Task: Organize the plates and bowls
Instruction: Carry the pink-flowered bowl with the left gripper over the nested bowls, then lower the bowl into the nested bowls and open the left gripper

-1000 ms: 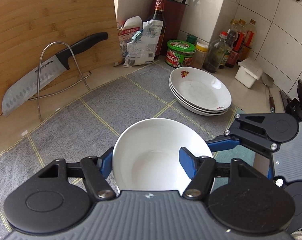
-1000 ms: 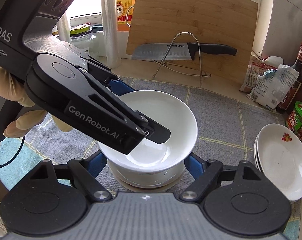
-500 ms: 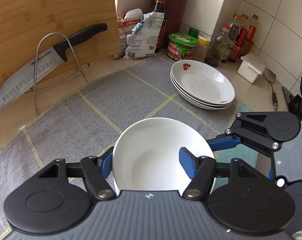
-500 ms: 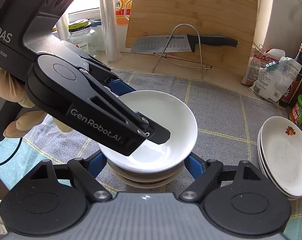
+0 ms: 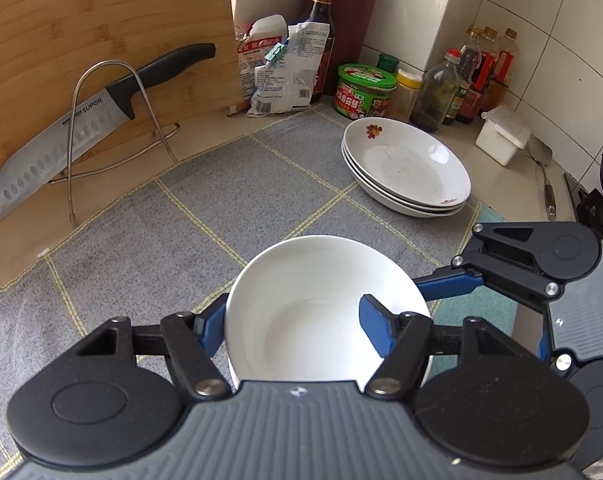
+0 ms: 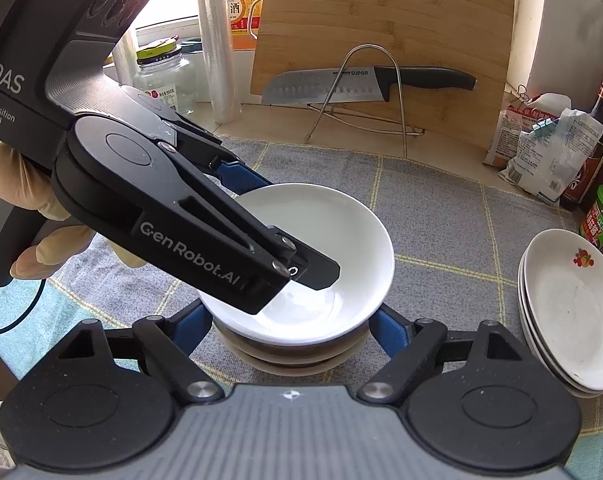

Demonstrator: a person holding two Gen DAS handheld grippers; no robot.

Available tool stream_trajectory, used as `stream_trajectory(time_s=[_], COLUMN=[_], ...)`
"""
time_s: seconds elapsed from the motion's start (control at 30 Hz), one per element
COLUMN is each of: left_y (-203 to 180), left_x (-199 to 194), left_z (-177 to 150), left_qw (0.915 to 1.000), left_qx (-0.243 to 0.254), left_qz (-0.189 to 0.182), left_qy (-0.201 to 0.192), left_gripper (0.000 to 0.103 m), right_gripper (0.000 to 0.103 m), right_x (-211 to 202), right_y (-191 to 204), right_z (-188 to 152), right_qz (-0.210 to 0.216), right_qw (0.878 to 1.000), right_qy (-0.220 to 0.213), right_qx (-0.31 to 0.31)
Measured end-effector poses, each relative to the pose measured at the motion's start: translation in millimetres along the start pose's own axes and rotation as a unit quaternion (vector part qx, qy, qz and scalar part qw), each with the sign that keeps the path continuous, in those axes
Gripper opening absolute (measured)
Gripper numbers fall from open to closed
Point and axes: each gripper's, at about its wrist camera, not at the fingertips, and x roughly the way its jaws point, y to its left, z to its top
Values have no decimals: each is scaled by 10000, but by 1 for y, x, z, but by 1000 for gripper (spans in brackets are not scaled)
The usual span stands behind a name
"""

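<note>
A white bowl [image 5: 321,304] sits in a stack of bowls [image 6: 301,356] on the grey mat. My left gripper [image 5: 293,324] is shut on the near-left rim of the top bowl [image 6: 341,240], one finger inside and one outside. My right gripper [image 6: 289,320] is open, its blue fingers [image 6: 385,330] either side of the lower bowls in the stack, apart from them. A stack of three white plates [image 5: 409,168] with a small red motif lies on the mat to the right; it also shows in the right wrist view [image 6: 569,312].
A bamboo cutting board [image 6: 385,36] leans at the back with a knife [image 6: 365,82] on a wire rack. Bags, a dark sauce bottle [image 5: 321,28], a green tub [image 5: 363,96] and several bottles crowd the back right corner. A glass jar [image 6: 165,76] stands back left.
The top bowl, held by my left gripper, has tilted and lifted slightly off the stack. Both views have shifted a little; the right gripper stays open around the stack.
</note>
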Motion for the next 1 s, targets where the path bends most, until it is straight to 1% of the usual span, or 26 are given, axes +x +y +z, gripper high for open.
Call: stream_trajectory(time_s=[0.03, 0.07, 0.1, 0.17, 0.27, 0.37, 0.5, 0.57, 0.6, 0.67, 0.8, 0.93, 1.0], left_y=[0, 1, 1, 1, 3, 2, -5, -7, -6, -6, -11, -16, -18], left_x=[0, -1, -2, -5, -12, -19, -24, -29, -31, -36, -43, -43, -42], left_z=[0, 0, 0, 0, 1, -1, -7, -13, -16, -24, -38, -54, -62], left_qw=[10000, 10000, 10000, 9999, 9997, 9994, 9989, 9982, 9980, 9972, 9962, 9961, 9959], left_qx=[0, 3, -2, -17, -29, -34, 32, 34, -10, -83, -229, -443, -559], left_qz=[2, -7, -16, -5, 88, 81, 151, 162, 109, 11, 85, 297, 442], left_qy=[-12, -31, -56, -109, -243, -339, -440, -571, -622, -743, -832, -696, -553], left_gripper=[70, 70, 71, 73, 77, 86, 86, 87, 92, 96, 96, 96, 96], right_gripper=[93, 101, 103, 103, 103, 103, 103, 103, 103, 103, 103, 103, 103], right_x=[1, 0, -3, -8, -10, -11, -13, -14, -14, -12, -4, 9, 18], right_y=[0, 1, 2, 1, 0, 1, 5, 7, 7, 5, -2, -12, -19], right_z=[0, -1, -1, 0, 0, -1, -4, -6, -8, -12, -25, -37, -44], right_qz=[-27, -41, -32, 35, -2, 31, 30, 28, 22, 34, 117, 207, 239], right_qw=[10000, 10000, 9998, 9996, 9996, 9995, 9994, 9994, 9994, 9995, 9995, 9986, 9977], right_qy=[-5, -62, -159, -256, -281, -310, -331, -307, -290, -211, -13, 197, 330], right_qx=[-25, -48, -65, -69, -68, -39, -119, -172, -190, -211, -285, -438, -536])
